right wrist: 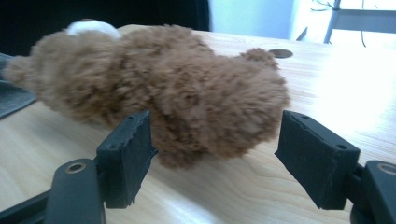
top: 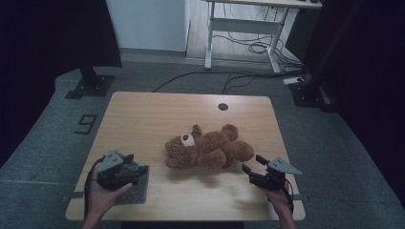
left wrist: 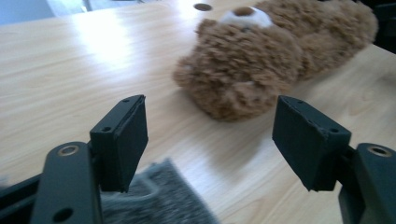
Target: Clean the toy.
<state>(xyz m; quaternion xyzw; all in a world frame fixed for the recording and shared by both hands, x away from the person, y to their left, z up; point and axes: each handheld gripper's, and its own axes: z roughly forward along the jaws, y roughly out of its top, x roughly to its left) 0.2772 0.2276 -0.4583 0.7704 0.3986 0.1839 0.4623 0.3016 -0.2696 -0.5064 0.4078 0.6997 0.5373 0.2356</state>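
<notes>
A brown teddy bear [top: 210,149] lies in the middle of the wooden table [top: 143,114], its white muzzle toward the left. My left gripper [top: 139,169] is at the front left, over a grey felt cloth [top: 136,191], and points at the bear's head. Its jaws are open and nothing is between them; in the left gripper view [left wrist: 209,109] the bear [left wrist: 261,56] lies beyond them and the cloth [left wrist: 159,196] beneath them. My right gripper [top: 253,163] is at the front right, open, just short of the bear's leg. In the right gripper view [right wrist: 215,121] the bear [right wrist: 163,79] sits just beyond the jaws.
A round cable hole [top: 223,106] sits near the table's far edge. Beyond the table, on the floor, are a white desk frame [top: 248,24], loose cables [top: 258,47] and a black stand base [top: 88,87].
</notes>
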